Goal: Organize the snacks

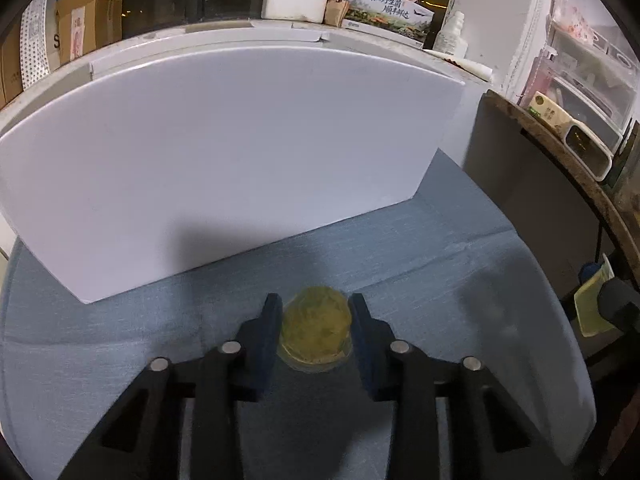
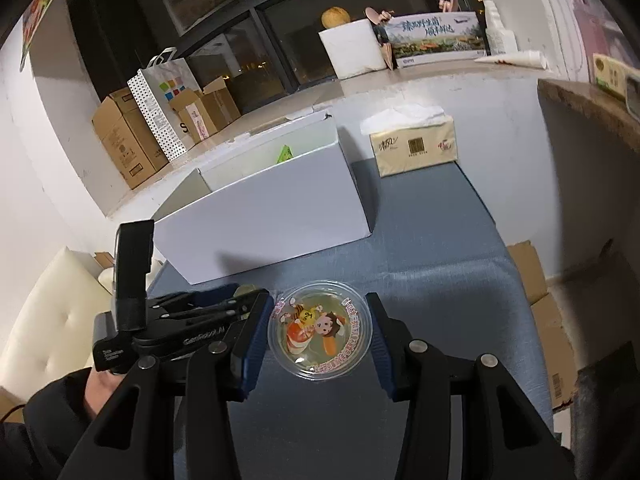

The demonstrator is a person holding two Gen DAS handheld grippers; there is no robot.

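A yellow jelly cup (image 1: 316, 326) sits on the blue-grey table between the fingers of my left gripper (image 1: 316, 306); the pads touch its sides. A second jelly cup with a cartoon lid (image 2: 320, 328) sits on the table between the fingers of my right gripper (image 2: 320, 306), with small gaps on each side. The left gripper's body (image 2: 168, 328) lies just left of the right gripper. A white open box (image 2: 264, 208) stands behind both cups, with a green packet (image 2: 285, 154) inside; in the left wrist view the box's wall (image 1: 224, 152) fills the view.
A tissue pack (image 2: 414, 146) sits right of the box at the table's far end. A ledge behind holds a white foam box (image 2: 352, 48) and a printed carton (image 2: 436, 38). Cardboard boxes (image 2: 128, 136) stand far left. A dark counter (image 1: 560, 148) rises on the right.
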